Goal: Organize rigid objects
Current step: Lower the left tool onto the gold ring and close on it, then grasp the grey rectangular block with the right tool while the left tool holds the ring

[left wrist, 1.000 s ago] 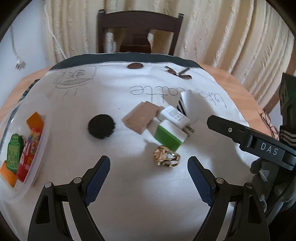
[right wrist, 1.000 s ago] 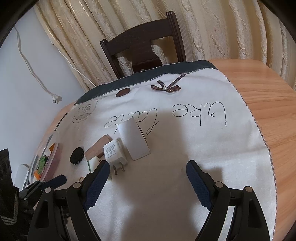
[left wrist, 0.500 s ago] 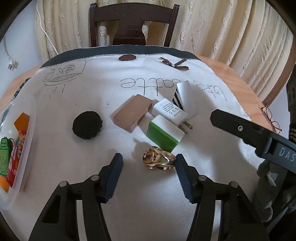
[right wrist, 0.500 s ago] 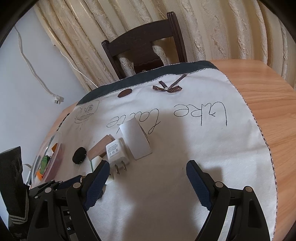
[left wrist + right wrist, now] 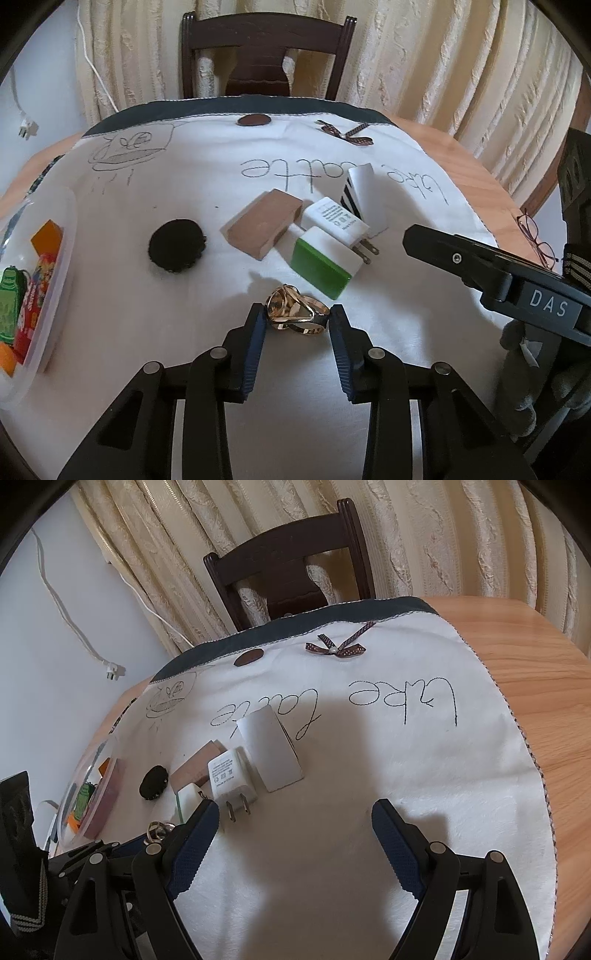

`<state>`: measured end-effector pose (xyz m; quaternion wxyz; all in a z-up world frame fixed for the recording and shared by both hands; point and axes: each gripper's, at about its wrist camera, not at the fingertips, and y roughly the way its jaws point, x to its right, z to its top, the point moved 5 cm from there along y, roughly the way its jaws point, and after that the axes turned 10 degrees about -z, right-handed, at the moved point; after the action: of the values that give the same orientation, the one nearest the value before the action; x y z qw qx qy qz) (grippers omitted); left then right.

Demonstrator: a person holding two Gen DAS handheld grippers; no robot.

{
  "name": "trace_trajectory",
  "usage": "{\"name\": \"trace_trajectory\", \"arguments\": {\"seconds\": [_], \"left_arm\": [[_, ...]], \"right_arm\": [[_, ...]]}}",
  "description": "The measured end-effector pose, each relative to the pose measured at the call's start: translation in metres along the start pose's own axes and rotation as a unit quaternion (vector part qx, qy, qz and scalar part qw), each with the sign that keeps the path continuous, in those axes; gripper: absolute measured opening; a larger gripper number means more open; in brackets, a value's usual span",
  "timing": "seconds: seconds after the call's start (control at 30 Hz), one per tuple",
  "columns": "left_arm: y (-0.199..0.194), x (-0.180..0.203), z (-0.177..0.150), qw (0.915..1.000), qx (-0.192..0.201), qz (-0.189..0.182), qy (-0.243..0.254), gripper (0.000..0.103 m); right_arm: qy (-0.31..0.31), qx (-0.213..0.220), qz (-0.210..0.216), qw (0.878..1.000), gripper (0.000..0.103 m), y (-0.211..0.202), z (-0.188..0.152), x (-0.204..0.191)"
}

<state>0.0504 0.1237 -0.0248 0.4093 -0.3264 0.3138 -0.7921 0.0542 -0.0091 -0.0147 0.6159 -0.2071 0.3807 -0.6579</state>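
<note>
Since 1 s ago, left gripper [image 5: 297, 319] fingers have narrowed onto gold ring [image 5: 295, 310], mid-bench toward near edge. Ring: light, stiff, slippery; grip band sides. Right gripper [image 5: 295, 830] fingers wide, empty.

At the left edge of the left wrist frame, the clear plastic container [image 5: 55, 295] is getting cut off, so its colourful contents are showing only in part. In the right wrist view, the left gripper [image 5: 122, 849] is lying mostly behind the near finger [image 5: 192, 842] at lower left, and the gold metal ring [image 5: 157, 829] is peeking out as a small loop, its grip unreadable there. The green-and-white block [image 5: 190, 797] is showing only a corner. The small print on the white plug-in charger [image 5: 334, 218] is staying too tiny to read.
</note>
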Motion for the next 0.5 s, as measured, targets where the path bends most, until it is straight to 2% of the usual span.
{"name": "trace_trajectory", "arguments": {"seconds": [0.5], "left_arm": [[-0.0087,-0.0106,0.0005,0.9991,0.022,0.036,-0.009,0.036]], "right_arm": [[-0.002,-0.001,-0.003,1.0,0.088,0.0014,-0.0016,-0.0003]]}}
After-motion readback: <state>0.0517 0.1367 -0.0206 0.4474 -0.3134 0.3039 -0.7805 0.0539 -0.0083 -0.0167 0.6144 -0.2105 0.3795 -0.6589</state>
